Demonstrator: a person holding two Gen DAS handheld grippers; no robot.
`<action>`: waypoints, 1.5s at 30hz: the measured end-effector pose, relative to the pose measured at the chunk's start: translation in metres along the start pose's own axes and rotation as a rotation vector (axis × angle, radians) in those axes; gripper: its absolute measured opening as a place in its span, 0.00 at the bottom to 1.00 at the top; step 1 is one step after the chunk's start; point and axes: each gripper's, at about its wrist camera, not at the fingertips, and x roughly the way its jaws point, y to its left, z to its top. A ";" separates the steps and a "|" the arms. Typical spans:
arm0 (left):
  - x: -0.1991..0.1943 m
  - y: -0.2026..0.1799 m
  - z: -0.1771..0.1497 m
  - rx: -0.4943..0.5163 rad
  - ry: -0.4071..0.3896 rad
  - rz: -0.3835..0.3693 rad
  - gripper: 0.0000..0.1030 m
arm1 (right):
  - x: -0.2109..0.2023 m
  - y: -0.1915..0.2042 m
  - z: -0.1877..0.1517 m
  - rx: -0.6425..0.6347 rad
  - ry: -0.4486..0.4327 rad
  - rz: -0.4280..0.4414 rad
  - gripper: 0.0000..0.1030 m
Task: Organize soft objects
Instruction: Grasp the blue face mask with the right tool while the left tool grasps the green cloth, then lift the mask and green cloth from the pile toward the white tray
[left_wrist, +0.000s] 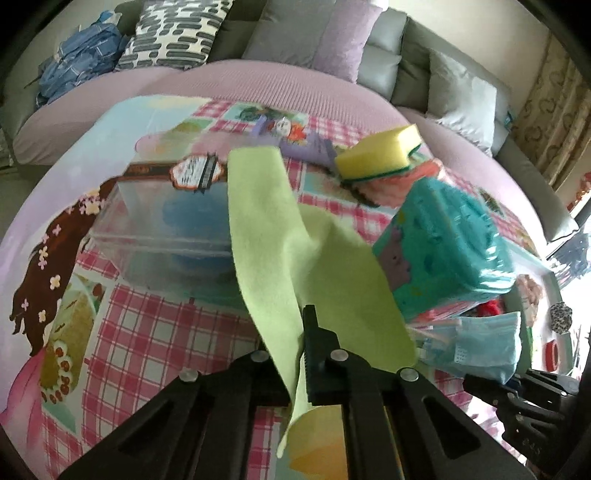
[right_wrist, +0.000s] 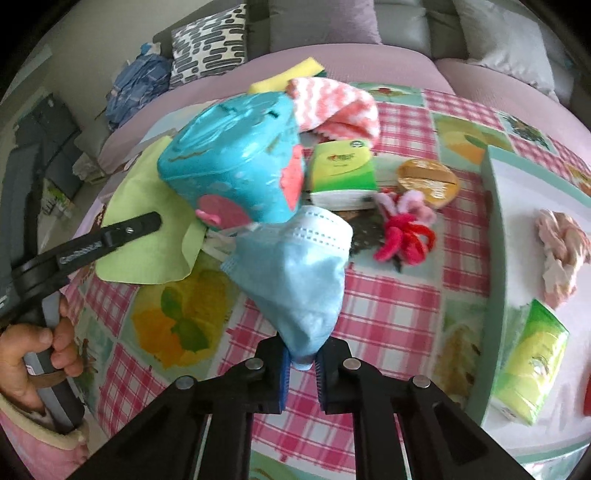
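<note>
Grippers tilt downward, left (left_wrist: 301, 354) pinching green cloth (left_wrist: 280, 236), right (right_wrist: 301, 363) pinching mask (right_wrist: 295, 266).

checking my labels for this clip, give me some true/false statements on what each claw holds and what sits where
1. The left claw is shut on the green cloth. True.
2. The right claw holds a sponge. False: it is shut on the blue mask.
3. A yellow sponge sits on top of the pile. True.
4. The clear box is empty. False: something blue lies inside.
5. Red and pink hair ties lie on the tablecloth. True.
</note>
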 end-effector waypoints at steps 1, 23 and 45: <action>-0.005 -0.002 0.001 0.008 -0.013 -0.002 0.04 | -0.004 -0.004 -0.001 0.004 -0.006 0.001 0.11; -0.088 -0.036 0.019 0.112 -0.211 -0.002 0.03 | -0.103 -0.036 -0.018 0.047 -0.126 0.008 0.11; -0.015 -0.028 -0.005 0.098 0.016 0.080 0.55 | -0.070 -0.033 -0.022 0.066 -0.053 0.011 0.11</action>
